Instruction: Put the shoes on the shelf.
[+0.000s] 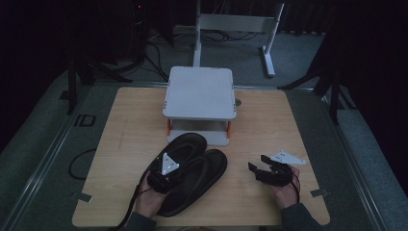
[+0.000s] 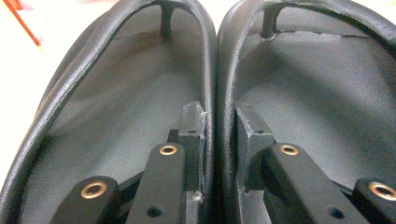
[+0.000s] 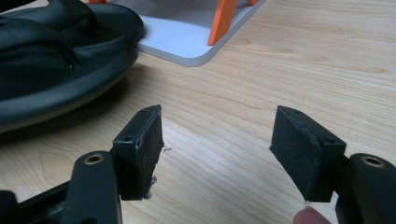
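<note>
Two black flip-flop slippers lie side by side on the wooden table (image 1: 288, 125), the left slipper (image 1: 187, 143) slightly ahead of the right slipper (image 1: 210, 168). My left gripper (image 1: 168, 169) sits over their heel ends. In the left gripper view one jaw is inside the left slipper (image 2: 116, 93) and the other inside the right slipper (image 2: 317, 84), and my left gripper (image 2: 219, 116) pinches their two touching inner rims together. My right gripper (image 1: 258, 162) is held off to the right of the slippers. It stands open (image 3: 217, 135) above bare wood, with the slippers (image 3: 56, 70) at far left.
A grey two-level stand (image 1: 199, 91) with orange posts sits just beyond the slippers; its base (image 3: 177, 37) appears in the right gripper view. A white frame (image 1: 269, 43) stands on the floor behind the table. A dark cable (image 1: 77, 163) loops off the table's left edge.
</note>
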{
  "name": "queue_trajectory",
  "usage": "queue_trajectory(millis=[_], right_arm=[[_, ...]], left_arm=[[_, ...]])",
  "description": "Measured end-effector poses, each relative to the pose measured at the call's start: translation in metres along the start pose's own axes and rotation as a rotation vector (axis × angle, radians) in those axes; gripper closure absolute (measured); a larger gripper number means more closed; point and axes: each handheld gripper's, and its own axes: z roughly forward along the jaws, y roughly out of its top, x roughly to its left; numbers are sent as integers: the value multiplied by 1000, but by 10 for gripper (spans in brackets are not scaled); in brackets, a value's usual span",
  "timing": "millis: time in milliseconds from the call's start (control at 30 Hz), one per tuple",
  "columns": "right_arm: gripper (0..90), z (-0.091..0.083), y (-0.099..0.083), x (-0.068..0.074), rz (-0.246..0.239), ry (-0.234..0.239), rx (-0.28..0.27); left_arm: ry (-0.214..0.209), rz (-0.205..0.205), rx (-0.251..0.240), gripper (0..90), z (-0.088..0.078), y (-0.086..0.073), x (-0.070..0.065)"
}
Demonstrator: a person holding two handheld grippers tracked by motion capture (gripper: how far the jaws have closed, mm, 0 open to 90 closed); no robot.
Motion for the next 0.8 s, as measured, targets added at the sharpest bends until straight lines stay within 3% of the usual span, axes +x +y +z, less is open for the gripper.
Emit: queue_trajectory(millis=[233,533,800], right_arm=[[336,1,-1,0,4,-3,4],[335,1,-2,0,5,-4,8],[335,2,-2,0,1,-4,11]], left_arm=[[23,-16,-8,751,1,7,-1],[71,-68,-22,750,5,20,0],[89,-94,-35,750,16,32,-2]])
